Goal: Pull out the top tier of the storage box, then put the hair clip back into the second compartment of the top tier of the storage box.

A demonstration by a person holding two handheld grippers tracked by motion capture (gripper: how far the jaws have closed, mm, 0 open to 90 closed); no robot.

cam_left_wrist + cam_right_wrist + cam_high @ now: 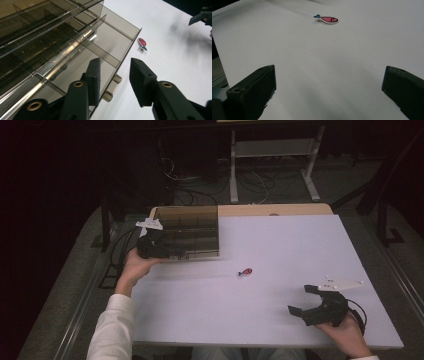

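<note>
**Left gripper at organizer box, fish charm lies mid-table**

A smoked-plastic organizer box (192, 232) sits at the far-left part of the white table (280, 245), its lid raised along the table's far edge. The left gripper (172, 252), held in the person's left hand (134, 266), is at the box's near-left corner; in the left gripper view its jaws stand part-open astride the box's front wall by the latch (112, 87), w/ the pads not seen pressing on it. A small red fish charm (245, 271) w/ a blue tail lies flat near the table's centre, just right of the box's near-right corner and apart from both grippers. The right gripper (301, 299) rests by the near-right corner, jaws wide, nothing between them, pointing toward the charm, which lies well ahead of it.
</note>
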